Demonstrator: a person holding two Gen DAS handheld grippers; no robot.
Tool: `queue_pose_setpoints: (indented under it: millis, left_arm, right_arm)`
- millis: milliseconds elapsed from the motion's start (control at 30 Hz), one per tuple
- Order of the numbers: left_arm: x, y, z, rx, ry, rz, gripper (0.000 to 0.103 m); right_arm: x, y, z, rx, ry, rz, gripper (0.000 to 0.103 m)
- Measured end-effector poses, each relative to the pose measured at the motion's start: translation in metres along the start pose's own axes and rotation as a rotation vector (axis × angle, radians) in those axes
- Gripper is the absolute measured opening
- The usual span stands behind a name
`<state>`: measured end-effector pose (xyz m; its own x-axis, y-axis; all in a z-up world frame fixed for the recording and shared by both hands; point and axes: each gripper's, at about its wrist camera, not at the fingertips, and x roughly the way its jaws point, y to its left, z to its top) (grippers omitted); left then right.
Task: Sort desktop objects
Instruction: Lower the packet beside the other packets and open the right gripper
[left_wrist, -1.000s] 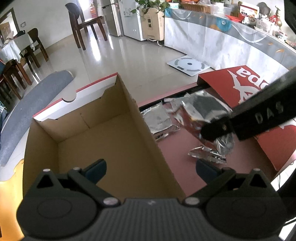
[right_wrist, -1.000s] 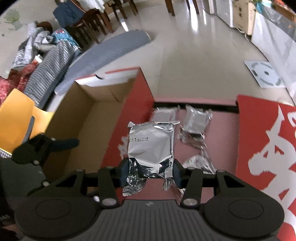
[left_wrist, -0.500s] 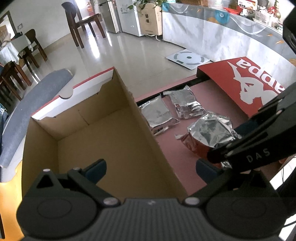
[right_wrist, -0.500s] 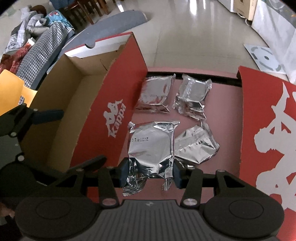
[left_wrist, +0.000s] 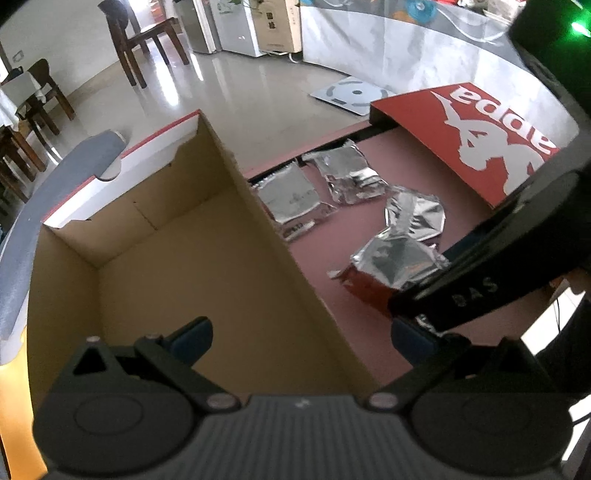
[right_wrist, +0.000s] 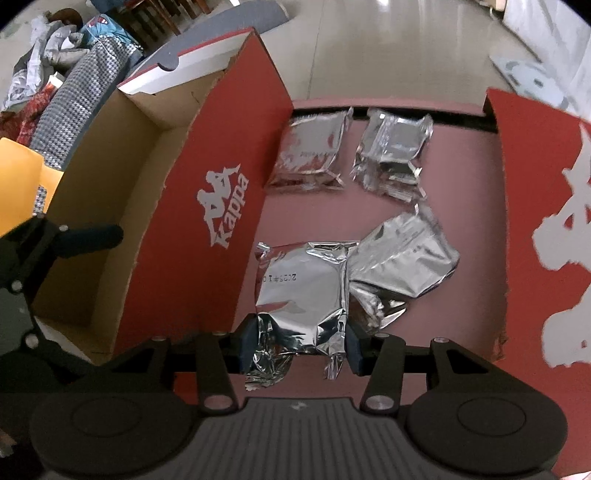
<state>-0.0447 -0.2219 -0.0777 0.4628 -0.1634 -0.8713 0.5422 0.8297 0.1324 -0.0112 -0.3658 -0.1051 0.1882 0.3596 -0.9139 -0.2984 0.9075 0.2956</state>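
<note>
Right gripper (right_wrist: 299, 345) has its jaws clenched on a foil pouch (right_wrist: 301, 284), low over the table (right_wrist: 476, 206) beside 3 others. Left gripper (left_wrist: 299, 332) hangs released over the empty box (left_wrist: 207, 266). Imo set it flat w/o overlapping the neighbour pouch (right_wrist: 402, 254), then let go.

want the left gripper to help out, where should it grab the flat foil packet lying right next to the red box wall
Probably by its near short edge. The flat foil packet lies flush on the table, its left long side tight against the red box wall, so no finger fits there. The crimped near seam sticks out a little. Bring the left gripper steeply from above, one finger under that seam.
</note>
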Motion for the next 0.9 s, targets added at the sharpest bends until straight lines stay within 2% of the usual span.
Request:
queue_pose_setpoints:
  millis: [267,500,733,900]
  left_arm:
    - [0.006,-0.002,-0.002,0.004,0.027,0.012,0.103]
    - [0.009,-0.002,-0.003,0.001,0.039,0.016,0.103]
    - [0.008,0.0,-0.001,-0.012,0.032,0.021,0.103]
    - [0.009,0.003,0.0,-0.035,0.034,0.022,0.103]
  right_arm:
    - [0.011,-0.004,0.0,0.032,0.037,0.003,0.048]
    - [0.014,-0.01,0.001,0.049,0.028,-0.067,0.048]
    - [0.013,-0.014,0.002,0.073,0.014,-0.085,0.049]
    - [0.009,-0.012,0.003,0.071,0.004,-0.084,0.057]
